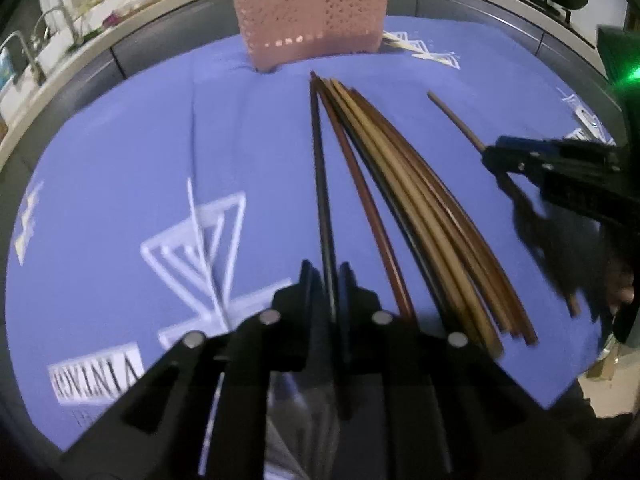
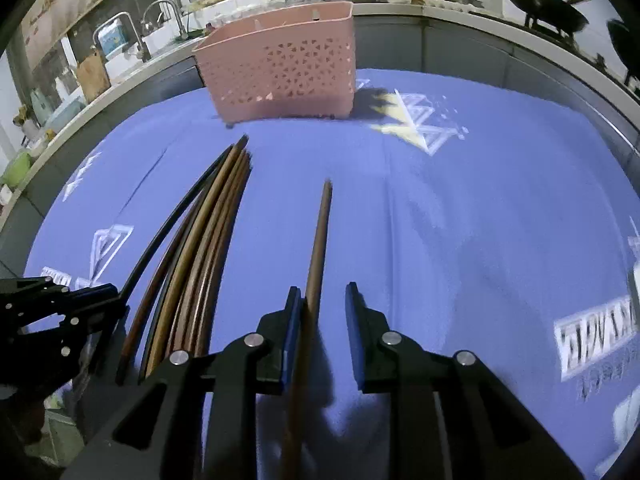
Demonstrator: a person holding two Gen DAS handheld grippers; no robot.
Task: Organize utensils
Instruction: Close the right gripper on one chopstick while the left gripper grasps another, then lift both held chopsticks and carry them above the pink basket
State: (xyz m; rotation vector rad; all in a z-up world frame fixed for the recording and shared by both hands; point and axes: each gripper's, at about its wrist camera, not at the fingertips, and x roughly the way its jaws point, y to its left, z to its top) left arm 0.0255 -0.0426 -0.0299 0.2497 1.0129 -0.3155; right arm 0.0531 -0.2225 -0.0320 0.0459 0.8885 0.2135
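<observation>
A pink perforated basket [image 1: 312, 12] [image 2: 280, 68] stands upright at the far side of the blue printed cloth [image 1: 120, 140] [image 2: 480, 220]. Several brown and tan chopsticks [image 1: 420, 200] [image 2: 208, 240] lie bundled on the cloth, tips toward the basket. My left gripper [image 1: 328, 280] [image 2: 108, 296] is shut on a black chopstick [image 1: 320, 160] [image 2: 168, 224] at the bundle's left edge. My right gripper [image 2: 324, 300] [image 1: 490, 156] stands open around a single brown chopstick [image 2: 320, 240] [image 1: 452, 116] lying apart to the right. The stick rests against the left pad, with a gap to the right pad.
A grey counter curves behind the table, with a sink and taps [image 2: 160, 12] at the left and a dark wok [image 2: 544, 4] at the right. White printed patterns mark the cloth [image 2: 416, 124]. The cloth's near edge drops off below my grippers.
</observation>
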